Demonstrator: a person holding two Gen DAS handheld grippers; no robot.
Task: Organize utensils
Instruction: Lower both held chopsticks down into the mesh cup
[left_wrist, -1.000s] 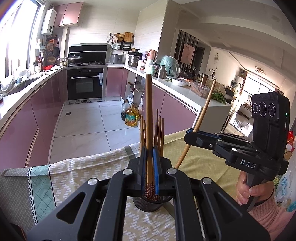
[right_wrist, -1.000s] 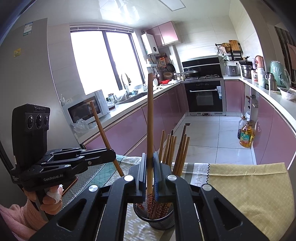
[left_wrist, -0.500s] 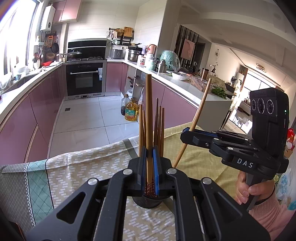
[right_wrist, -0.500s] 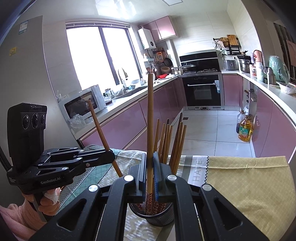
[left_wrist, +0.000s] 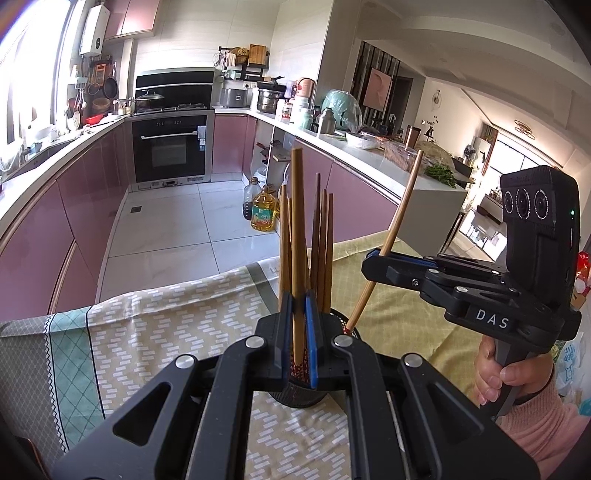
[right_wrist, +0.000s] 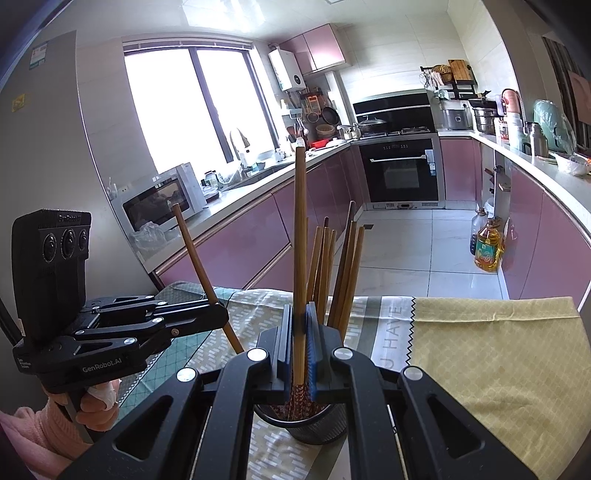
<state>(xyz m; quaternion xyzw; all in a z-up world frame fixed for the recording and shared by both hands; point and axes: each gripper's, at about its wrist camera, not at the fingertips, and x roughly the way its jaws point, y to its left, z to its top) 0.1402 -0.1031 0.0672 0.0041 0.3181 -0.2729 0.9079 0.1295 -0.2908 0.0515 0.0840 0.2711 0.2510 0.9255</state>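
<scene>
A black mesh holder (left_wrist: 299, 397) stands on the tablecloth with several wooden chopsticks (left_wrist: 321, 243) upright in it. My left gripper (left_wrist: 298, 332) is shut on one chopstick (left_wrist: 297, 229), held upright over the holder with its patterned end low inside the rim. My right gripper (left_wrist: 373, 264) comes in from the right, shut on a slanted chopstick (left_wrist: 400, 214) whose lower tip is at the holder's rim. In the right wrist view, the right gripper (right_wrist: 300, 339) clamps its chopstick (right_wrist: 300, 229) above the holder (right_wrist: 314, 424). There the left gripper (right_wrist: 218, 317) holds its own chopstick (right_wrist: 192, 243).
A patterned green and yellow tablecloth (left_wrist: 166, 325) covers the table, whose far edge drops to the tiled kitchen floor. Oil bottles (left_wrist: 263, 214) stand on the floor by pink cabinets. A person's hand (left_wrist: 509, 380) in a pink sleeve grips the right handle.
Both grippers stay shut on their chopsticks over the holder. Only the background has drifted slightly upward in both views.
</scene>
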